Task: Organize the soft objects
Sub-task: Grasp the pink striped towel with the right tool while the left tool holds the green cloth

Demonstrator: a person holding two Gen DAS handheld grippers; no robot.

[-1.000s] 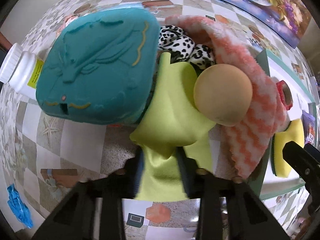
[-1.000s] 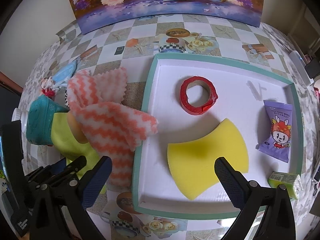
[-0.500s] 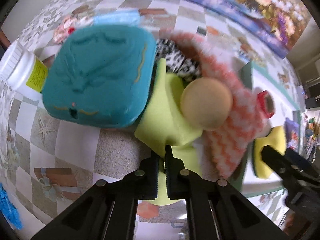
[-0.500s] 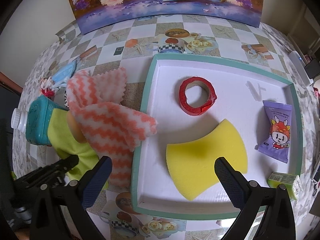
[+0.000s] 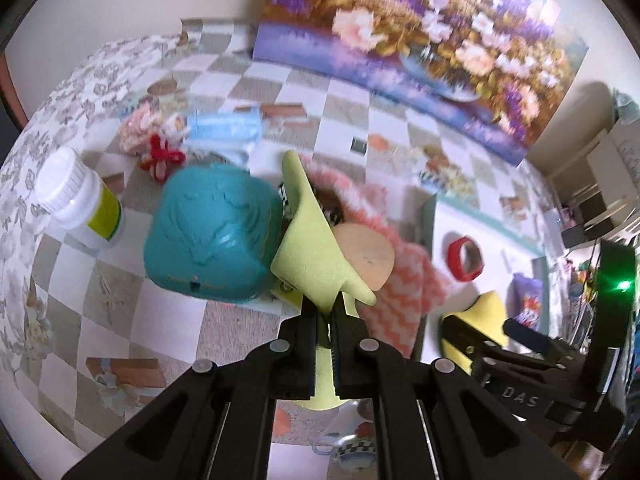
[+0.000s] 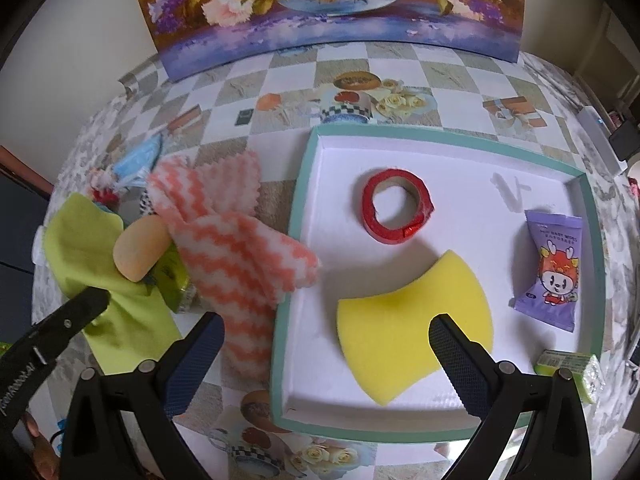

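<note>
My left gripper [image 5: 325, 305] is shut on a lime-green cloth [image 5: 310, 240] and holds it lifted off the pile; the cloth also shows in the right wrist view [image 6: 120, 304]. Beside it lie a teal soft block [image 5: 212, 240], a tan ball [image 5: 366, 256] and an orange-and-white zigzag cloth [image 6: 240, 248]. My right gripper [image 6: 326, 330] is open and empty, above the front edge of a white tray [image 6: 400, 152] that holds a yellow sponge [image 6: 404, 316].
The tray also holds a red tape roll [image 6: 396, 210] and a purple wipes packet [image 6: 554, 272]. A white bottle [image 5: 80, 200], a blue face mask [image 5: 224, 130] and a red bow [image 5: 162, 158] lie left of the pile. A flower painting [image 6: 320, 0] stands behind.
My left gripper has shut on the lime-green cloth and lifted it up and back from the pile. The right gripper has stayed open over the tray.
</note>
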